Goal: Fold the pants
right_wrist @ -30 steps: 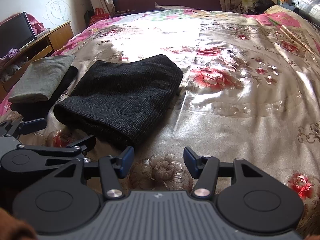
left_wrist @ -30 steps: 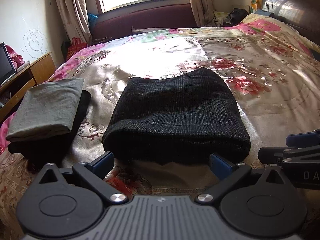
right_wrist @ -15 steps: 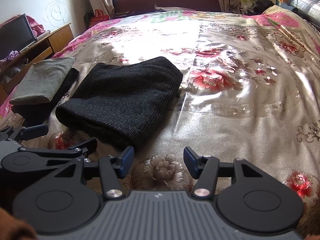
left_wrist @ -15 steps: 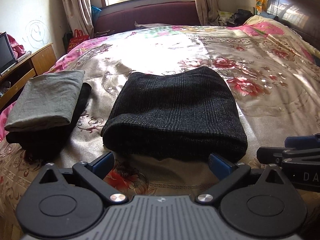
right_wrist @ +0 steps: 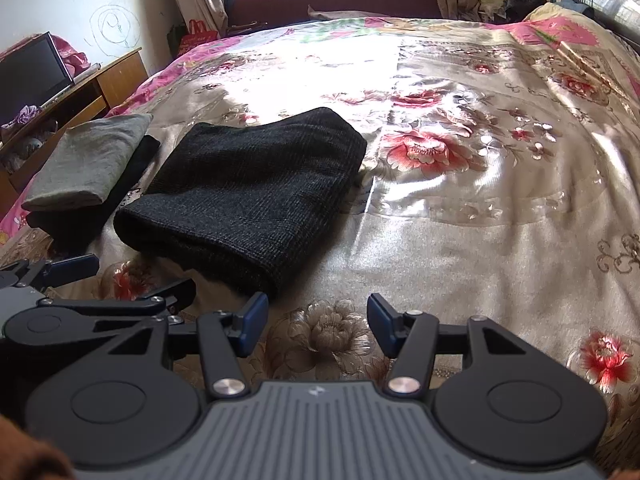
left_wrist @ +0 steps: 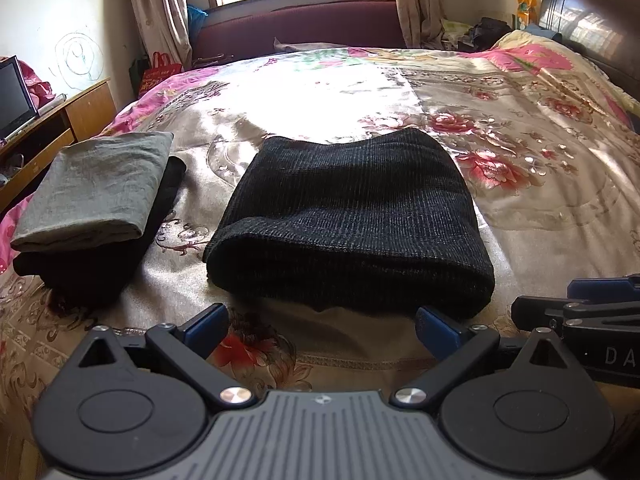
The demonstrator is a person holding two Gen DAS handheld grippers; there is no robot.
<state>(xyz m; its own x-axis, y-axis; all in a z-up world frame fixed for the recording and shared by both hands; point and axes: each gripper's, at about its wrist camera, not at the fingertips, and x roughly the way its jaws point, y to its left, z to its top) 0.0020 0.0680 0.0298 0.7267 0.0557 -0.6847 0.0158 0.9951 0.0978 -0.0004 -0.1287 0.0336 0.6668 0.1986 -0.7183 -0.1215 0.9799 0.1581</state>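
The black ribbed pants (left_wrist: 352, 220) lie folded into a thick rectangle on the floral bedspread (left_wrist: 520, 200); they also show in the right wrist view (right_wrist: 248, 196). My left gripper (left_wrist: 320, 326) is open and empty, just in front of the pants' near edge. My right gripper (right_wrist: 314, 326) is open and empty, in front of and to the right of the pants' near right corner. Each gripper shows at the edge of the other's view.
A folded grey garment (left_wrist: 100, 192) lies on a folded black one (left_wrist: 88, 272) left of the pants. A wooden desk with a monitor (right_wrist: 32, 72) stands past the bed's left edge. A dark headboard (left_wrist: 592, 24) is at the far right.
Both grippers have drawn back a little from the pants and risen slightly. The pants lie where they were. Both grippers stay open.
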